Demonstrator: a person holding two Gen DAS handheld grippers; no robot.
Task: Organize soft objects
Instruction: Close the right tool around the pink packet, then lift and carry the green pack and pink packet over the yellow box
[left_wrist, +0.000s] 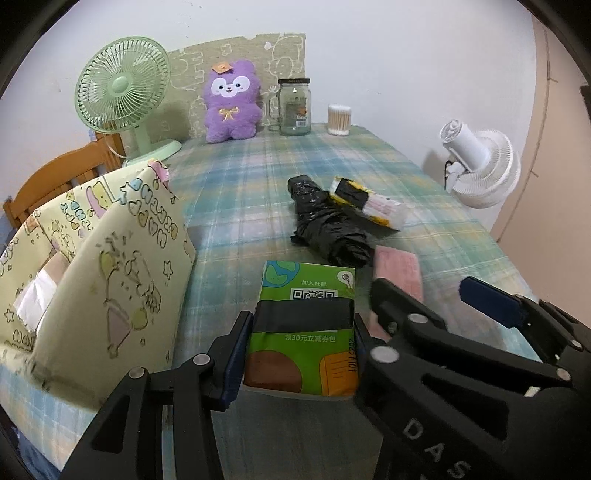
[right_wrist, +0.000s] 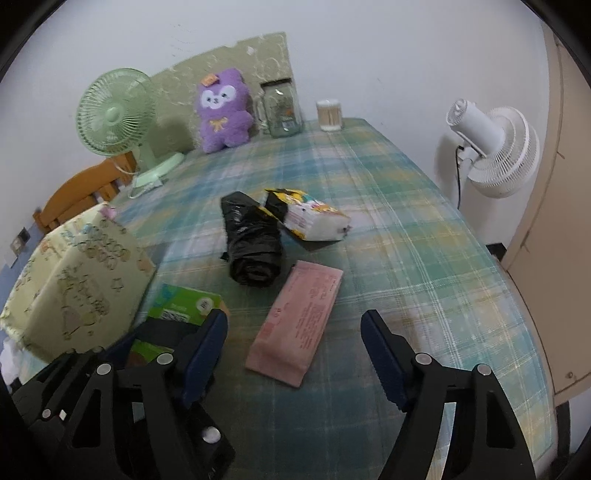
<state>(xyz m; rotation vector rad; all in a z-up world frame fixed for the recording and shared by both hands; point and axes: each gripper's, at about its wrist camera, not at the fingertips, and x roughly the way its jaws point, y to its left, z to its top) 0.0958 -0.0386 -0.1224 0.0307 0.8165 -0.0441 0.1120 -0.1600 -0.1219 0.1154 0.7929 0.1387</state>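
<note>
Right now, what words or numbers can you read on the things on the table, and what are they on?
"加入社群", beside a QR code: green tissue pack, clamped in the left gripper.
"领30元立减券包": same pack, below its black band.
"DAS": right gripper's arm, in the left wrist view.
Pink pack: print too blurred to read.
Glass jar: label too small.
Yellow tissue pack: print unreadable.

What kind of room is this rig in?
Probably a home room, maybe a bedroom, not a lab: a table under a plaid cloth, a purple plush toy against the wall, a green desk fan and a wooden chair.
</note>
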